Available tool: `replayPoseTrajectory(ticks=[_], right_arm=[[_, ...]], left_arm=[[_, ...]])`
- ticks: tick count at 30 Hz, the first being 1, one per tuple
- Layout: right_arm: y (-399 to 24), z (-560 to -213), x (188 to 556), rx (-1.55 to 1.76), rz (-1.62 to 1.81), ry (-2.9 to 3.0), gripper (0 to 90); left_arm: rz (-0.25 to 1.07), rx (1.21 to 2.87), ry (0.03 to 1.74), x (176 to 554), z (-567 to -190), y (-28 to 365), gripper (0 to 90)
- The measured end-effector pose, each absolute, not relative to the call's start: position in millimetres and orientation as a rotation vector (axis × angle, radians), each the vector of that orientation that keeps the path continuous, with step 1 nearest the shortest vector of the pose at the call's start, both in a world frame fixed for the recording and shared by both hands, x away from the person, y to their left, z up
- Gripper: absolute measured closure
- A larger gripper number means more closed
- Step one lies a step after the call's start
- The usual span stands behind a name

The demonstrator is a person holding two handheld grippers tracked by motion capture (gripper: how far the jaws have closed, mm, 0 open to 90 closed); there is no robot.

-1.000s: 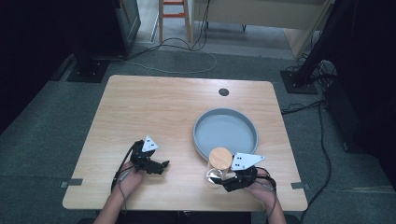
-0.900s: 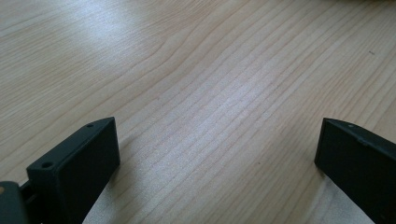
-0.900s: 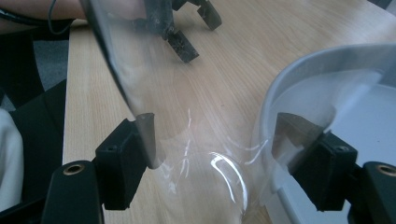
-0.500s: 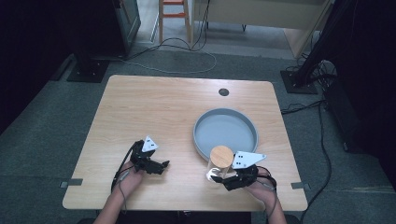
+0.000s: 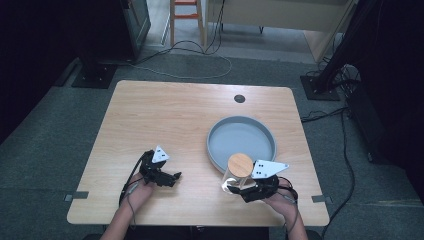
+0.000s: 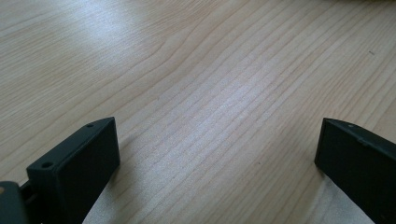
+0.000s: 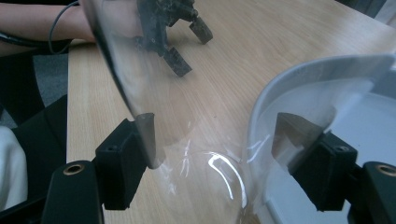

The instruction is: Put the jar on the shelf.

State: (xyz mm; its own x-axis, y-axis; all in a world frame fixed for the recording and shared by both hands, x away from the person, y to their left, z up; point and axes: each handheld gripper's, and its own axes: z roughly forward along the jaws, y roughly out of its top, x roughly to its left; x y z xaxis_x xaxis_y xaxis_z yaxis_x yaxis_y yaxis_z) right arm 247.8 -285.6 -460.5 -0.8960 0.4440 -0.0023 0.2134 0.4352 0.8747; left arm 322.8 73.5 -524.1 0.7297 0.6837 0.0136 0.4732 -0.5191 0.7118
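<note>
— Just beside the near rim of the grey tray (image 5: pixel 215 134), on its side toward the person, stands the clear jar (image 5: pixel 239 176) with its round wooden lid (image 5: pixel 240 164). Who has it?

— The right gripper (image 5: pixel 240 189) does. In the right gripper view its two black jaws press on the glass wall of the jar (image 7: pixel 187 154) from either side, clamped on it low down, with the tray's rim (image 7: pixel 299 70) curving right next to the glass.

— And the other one?

— The left gripper (image 5: pixel 172 178) rests well to the left of the tray, over bare table (image 5: pixel 165 115). Its jaws stand wide apart with nothing between them but wood grain (image 6: pixel 210 116).

— So the step looks like lifting the jar into the tray?

— That's my reading. To do it well, I'd keep the squeeze firm, since smooth glass held low can tip or slide, and a top-heavy lid adds to that. Raise it straight up until the base clears the rim, then carry it over the tray and set it down upright, away from the wall.

— Any risk?

— Catching the base on the rim. Keep the jar vertical and the left gripper where it is, out of the path.
</note>
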Motion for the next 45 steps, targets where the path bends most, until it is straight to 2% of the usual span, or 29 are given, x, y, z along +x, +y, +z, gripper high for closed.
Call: replayPoseTrajectory(ticks=[45], right_arm=[[-296, -454, 251, 0.667, 1.439, 2.336, 26.5]], left_arm=[[0.381, 2.217, 0.871, 323, -524, 73, 0.0]])
